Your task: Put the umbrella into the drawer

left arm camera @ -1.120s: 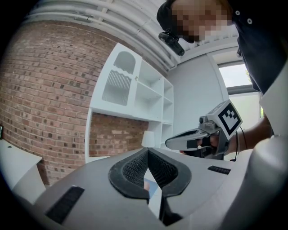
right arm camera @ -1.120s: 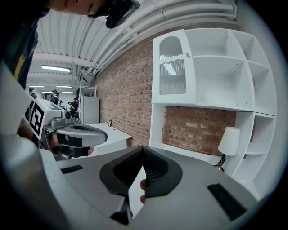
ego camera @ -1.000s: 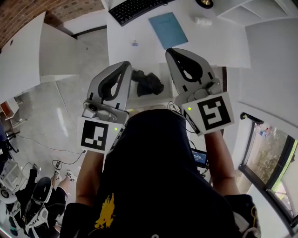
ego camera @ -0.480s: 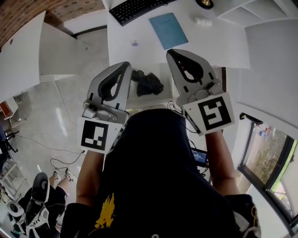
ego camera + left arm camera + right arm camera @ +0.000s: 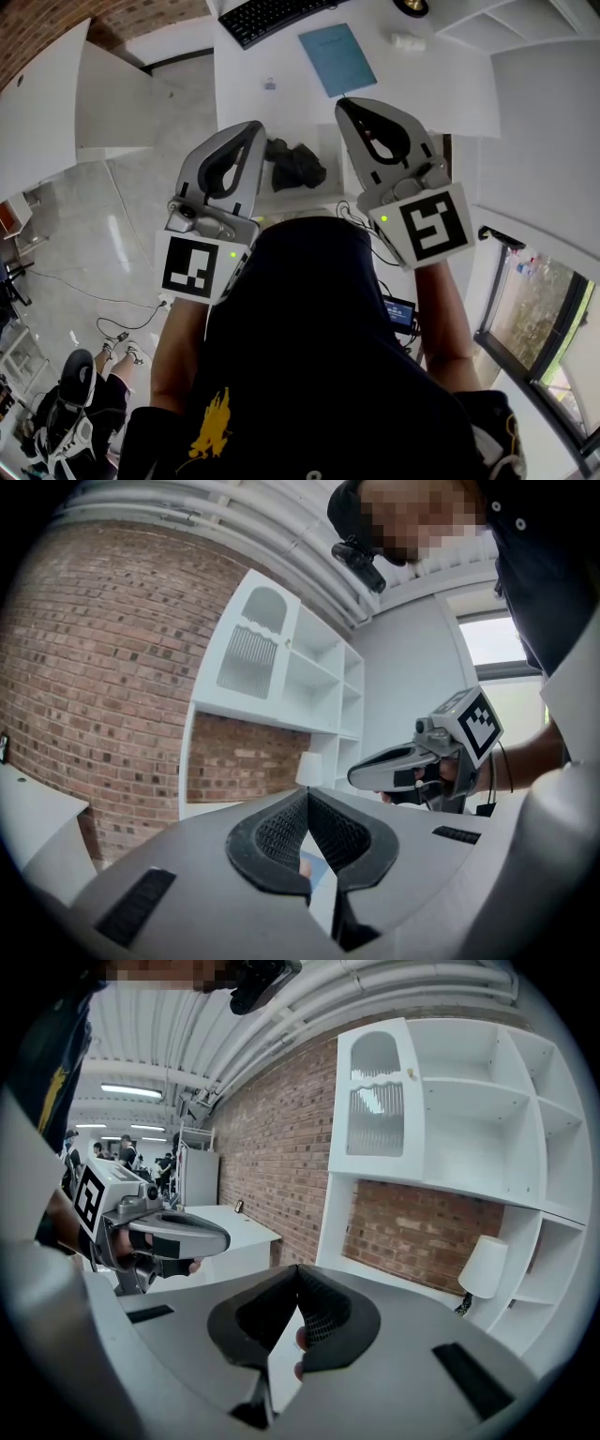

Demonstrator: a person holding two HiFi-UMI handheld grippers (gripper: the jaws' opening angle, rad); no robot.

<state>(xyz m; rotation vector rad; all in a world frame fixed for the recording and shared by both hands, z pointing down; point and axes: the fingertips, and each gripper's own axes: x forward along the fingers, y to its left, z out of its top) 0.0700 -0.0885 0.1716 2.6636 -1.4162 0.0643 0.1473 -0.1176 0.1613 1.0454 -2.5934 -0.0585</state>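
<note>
Both pairs of jaws are pressed together at the tips with nothing between them: the left gripper (image 5: 307,794) shows only its dark ribbed pads meeting, and the right gripper (image 5: 297,1269) looks the same. We hold the two side by side at the centre of the head view, well apart from the work. In the gap between them, just above centre frame, lies the umbrella (image 5: 295,165), a small black crumpled bundle on the near edge of the white desk (image 5: 450,75). Further up the frame sit a blue booklet (image 5: 337,58) and a keyboard (image 5: 267,19). We cannot pick out the drawer for certain, nor the umbrella's handle. We judge the umbrella to be light and folded short, with soft, loose cloth around a stiff core. The cloth is probably slick, so a pinch on an outer fold alone would likely slip or just drag fabric out. We would close across the middle of the bundle, deep enough to catch the hard core, or take the handle if it shows itself.
</note>
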